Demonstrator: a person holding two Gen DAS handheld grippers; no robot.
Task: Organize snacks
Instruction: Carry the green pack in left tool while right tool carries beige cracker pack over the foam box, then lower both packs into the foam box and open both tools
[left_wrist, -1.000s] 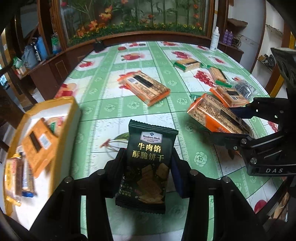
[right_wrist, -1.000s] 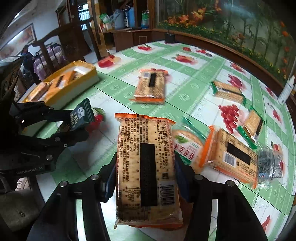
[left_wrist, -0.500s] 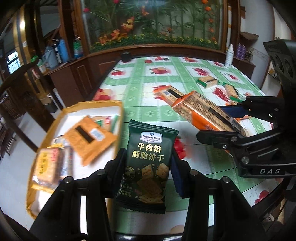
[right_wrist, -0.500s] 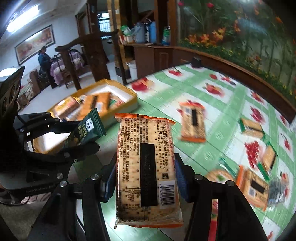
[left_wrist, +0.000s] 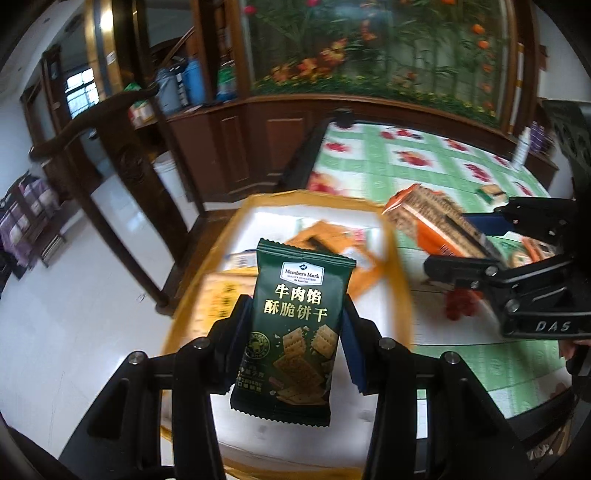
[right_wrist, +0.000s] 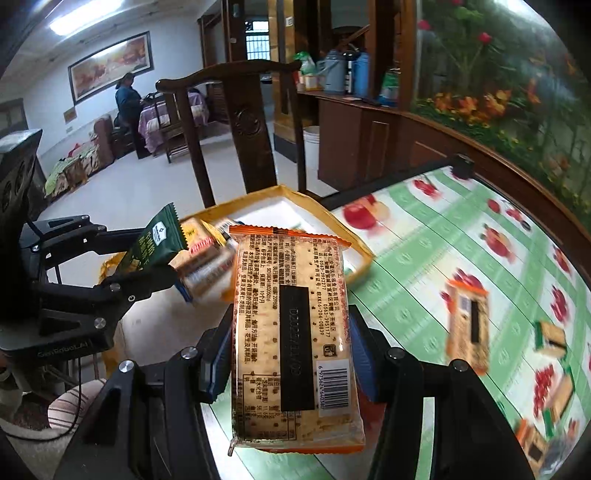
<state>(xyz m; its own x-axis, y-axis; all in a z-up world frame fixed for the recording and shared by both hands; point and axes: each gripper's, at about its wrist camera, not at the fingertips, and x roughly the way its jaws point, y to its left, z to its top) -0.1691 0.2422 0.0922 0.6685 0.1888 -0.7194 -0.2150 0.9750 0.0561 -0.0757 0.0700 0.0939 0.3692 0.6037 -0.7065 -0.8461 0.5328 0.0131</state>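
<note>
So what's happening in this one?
A person is sorting snacks with two handheld grippers. The left gripper is shut on a dark green cracker packet; the right gripper is shut on an orange-edged cracker pack. Both hang above the yellow tray, which already holds snacks. More packs lie on the table.

Floor (right_wrist: 147, 192): pale, glossy tile. Dark carved wooden chair (right_wrist: 251, 125) stands at the desk edge. Behind it — wood cabinetry (right_wrist: 354, 144) carrying flasks (right_wrist: 347, 72). Far wall: white, with framed painting (right_wrist: 110, 62). Ceiling strip light (right_wrist: 85, 14) lit. Floral mural (left_wrist: 373, 55) spans the side wall.
</note>
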